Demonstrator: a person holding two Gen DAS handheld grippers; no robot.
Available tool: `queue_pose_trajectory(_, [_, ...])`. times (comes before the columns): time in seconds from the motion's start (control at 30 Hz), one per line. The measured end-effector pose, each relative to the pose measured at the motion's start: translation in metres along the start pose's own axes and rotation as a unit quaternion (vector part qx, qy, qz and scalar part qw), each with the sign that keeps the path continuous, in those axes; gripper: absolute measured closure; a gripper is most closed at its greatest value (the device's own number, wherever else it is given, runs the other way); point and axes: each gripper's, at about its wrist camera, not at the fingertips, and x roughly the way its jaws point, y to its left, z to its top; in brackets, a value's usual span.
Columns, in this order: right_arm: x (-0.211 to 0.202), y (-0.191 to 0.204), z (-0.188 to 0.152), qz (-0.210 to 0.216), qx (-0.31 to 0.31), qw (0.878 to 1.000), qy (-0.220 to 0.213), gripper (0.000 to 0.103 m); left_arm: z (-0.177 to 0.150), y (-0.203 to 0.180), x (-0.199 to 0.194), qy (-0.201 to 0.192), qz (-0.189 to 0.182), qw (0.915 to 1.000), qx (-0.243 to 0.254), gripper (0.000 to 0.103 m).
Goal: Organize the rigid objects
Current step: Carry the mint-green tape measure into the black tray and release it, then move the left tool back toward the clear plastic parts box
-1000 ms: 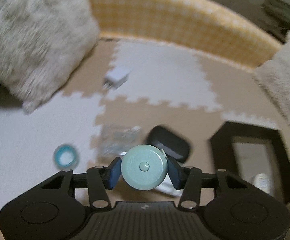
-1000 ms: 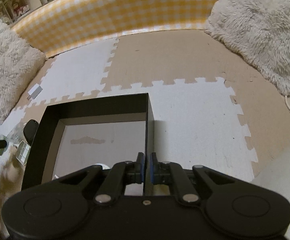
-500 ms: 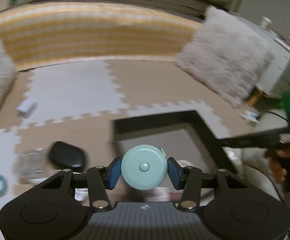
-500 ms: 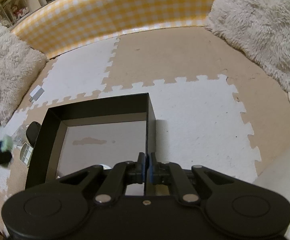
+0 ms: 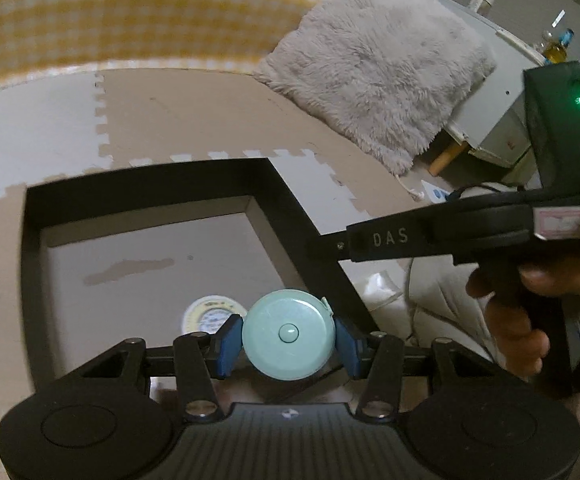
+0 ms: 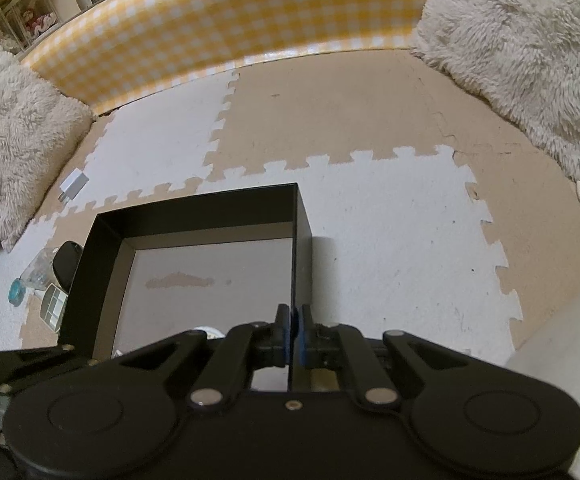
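My left gripper [image 5: 287, 338] is shut on a round mint-green tape measure [image 5: 287, 334] and holds it over the near part of the black box [image 5: 149, 190]. A round white tape roll [image 5: 209, 312] lies on the box floor just beyond it. My right gripper [image 6: 294, 330] is shut on the right wall of the black box [image 6: 302, 220]; it also shows in the left wrist view as a black handle [image 5: 430, 236] at the box's right wall.
Left of the box lie a black case [image 6: 65, 262], a clear plastic piece [image 6: 37, 270], a teal ring [image 6: 15, 292], a white palette [image 6: 53, 306] and a white charger [image 6: 73, 184]. Fluffy cushions [image 6: 522, 48] and a yellow checked barrier [image 6: 229, 20] border the foam mat.
My left gripper has swung right with the tape measure, from above the loose items on the mat to over the black box. My right gripper has stayed clamped on the box wall.
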Motion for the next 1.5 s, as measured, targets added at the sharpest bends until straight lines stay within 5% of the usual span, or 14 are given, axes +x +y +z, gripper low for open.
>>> queue_pose_trajectory(0.23, [0.0, 0.0, 0.0, 0.0, 0.0, 1.0, 0.0, 0.098, -0.001, -0.001, 0.011, -0.001, -0.017, 0.9998, -0.011, 0.051])
queue_pose_trajectory(0.37, [0.0, -0.001, 0.0, 0.001, -0.001, 1.0, 0.001, 0.098, -0.003, 0.0, 0.013, 0.007, -0.015, 0.9998, -0.012, 0.035])
queue_pose_trajectory(0.67, [-0.001, 0.0, 0.0, 0.0, -0.002, 1.0, 0.001, 0.098, -0.004, -0.006, 0.005, 0.016, -0.019, 0.9997, -0.001, 0.017])
queue_pose_trajectory(1.5, [-0.001, 0.0, 0.0, 0.003, -0.005, 1.0, 0.0, 0.098, -0.004, -0.015, -0.021, 0.01, 0.03, 0.9985, 0.045, 0.0])
